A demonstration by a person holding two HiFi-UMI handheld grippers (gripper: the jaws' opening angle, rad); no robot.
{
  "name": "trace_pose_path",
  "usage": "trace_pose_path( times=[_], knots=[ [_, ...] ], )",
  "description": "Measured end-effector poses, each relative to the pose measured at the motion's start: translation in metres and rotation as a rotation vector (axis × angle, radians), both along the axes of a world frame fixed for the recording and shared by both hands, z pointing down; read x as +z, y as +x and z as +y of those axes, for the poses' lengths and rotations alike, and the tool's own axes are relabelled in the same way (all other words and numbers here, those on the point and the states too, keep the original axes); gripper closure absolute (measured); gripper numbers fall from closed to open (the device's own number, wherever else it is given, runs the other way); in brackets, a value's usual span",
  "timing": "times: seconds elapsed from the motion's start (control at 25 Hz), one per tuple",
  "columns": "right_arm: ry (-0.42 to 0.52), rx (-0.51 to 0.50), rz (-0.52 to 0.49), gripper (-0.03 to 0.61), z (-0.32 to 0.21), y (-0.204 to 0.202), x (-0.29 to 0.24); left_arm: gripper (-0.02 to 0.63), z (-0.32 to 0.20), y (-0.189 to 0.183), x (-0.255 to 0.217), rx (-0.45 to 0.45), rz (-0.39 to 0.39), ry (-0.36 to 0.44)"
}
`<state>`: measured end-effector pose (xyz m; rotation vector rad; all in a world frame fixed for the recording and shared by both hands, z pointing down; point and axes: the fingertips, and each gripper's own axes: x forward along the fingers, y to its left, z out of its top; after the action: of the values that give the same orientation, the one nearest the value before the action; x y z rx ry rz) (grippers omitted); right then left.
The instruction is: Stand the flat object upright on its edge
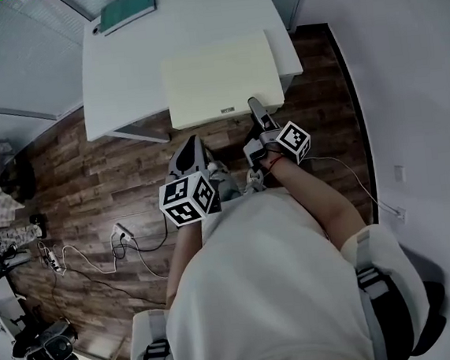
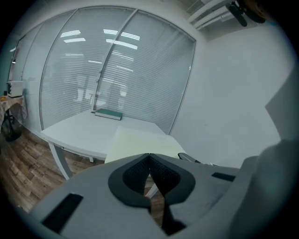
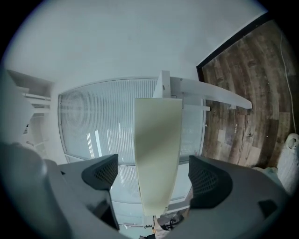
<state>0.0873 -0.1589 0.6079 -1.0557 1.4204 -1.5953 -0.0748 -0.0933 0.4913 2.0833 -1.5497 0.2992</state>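
Observation:
A cream flat board point(image 1: 219, 77) lies flat on the white table point(image 1: 120, 74), its near edge hanging over the table's front. My right gripper point(image 1: 254, 107) is at the board's near right corner, turned on its side. In the right gripper view the board point(image 3: 156, 140) runs edge-on between the jaws of the right gripper point(image 3: 154, 176); they stand wide open, with a gap on each side and neither pad point(image 3: 103, 173) touching. My left gripper point(image 1: 190, 148) hangs below the table's front edge, near my body. Its jaws point(image 2: 149, 175) are shut on nothing, pointing at the board point(image 2: 140, 142).
A green book point(image 1: 127, 9) lies at the table's far edge. A glass partition with blinds point(image 2: 117, 70) stands behind the table and a white wall point(image 1: 403, 55) to the right. Cables and a power strip point(image 1: 120, 237) lie on the wood floor at left.

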Motion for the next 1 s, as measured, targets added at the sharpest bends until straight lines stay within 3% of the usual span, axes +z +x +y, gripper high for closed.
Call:
trace_pose_path(
  times=[1.0],
  knots=[
    [-0.043,0.112,0.003,0.129,-0.051,-0.023,0.008,0.594,-0.045,-0.034,0.005,0.08,-0.011,-0.034]
  ],
)
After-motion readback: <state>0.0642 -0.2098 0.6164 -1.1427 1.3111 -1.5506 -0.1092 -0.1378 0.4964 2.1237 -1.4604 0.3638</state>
